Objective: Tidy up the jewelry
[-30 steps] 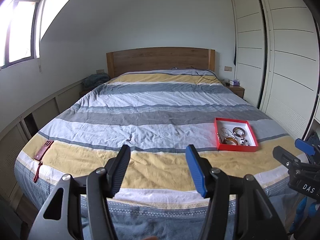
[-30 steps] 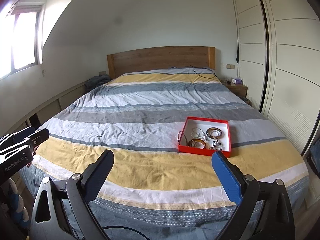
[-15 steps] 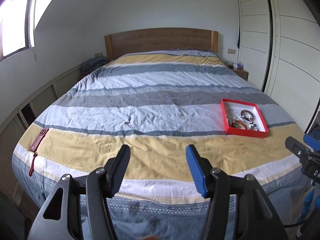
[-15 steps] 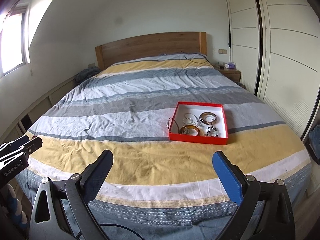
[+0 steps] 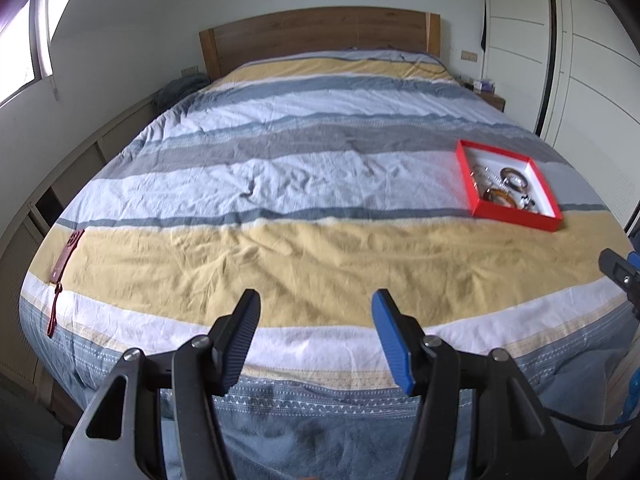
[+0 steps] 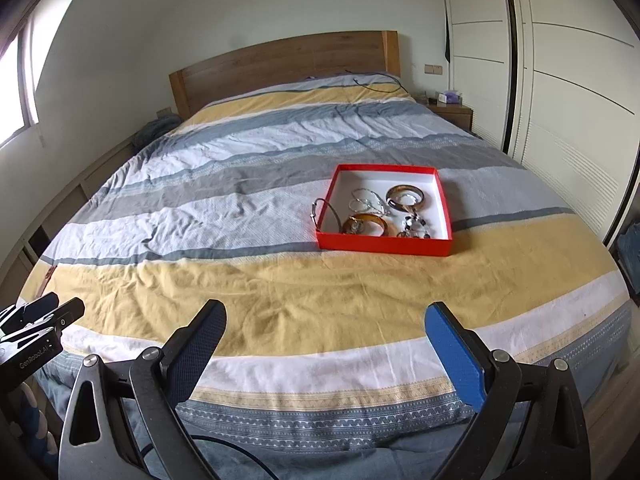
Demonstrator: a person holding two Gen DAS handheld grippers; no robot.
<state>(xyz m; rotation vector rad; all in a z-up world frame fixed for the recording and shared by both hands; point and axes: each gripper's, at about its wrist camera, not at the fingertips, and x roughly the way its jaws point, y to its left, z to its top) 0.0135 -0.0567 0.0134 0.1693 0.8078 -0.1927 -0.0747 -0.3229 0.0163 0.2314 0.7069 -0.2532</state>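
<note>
A shallow red cardboard tray with a white lining [image 6: 384, 240] sits on my striped yellow, grey and white bedspread [image 6: 280, 280], holding amber bangles [image 6: 405, 196] and tangled silver pieces. My left tongs [image 5: 316, 312] and right tongs [image 6: 326, 328] gape apart, empty.

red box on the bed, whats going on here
A person holds a two-finger gripper in each hand at the foot of the bed, set to organize jewelry. The red box lies on the bedspread with bangles and chains jumbled inside, one wire ring hanging over its left rim. The left gripper and right gripper are both open and empty, short of the box.
</note>
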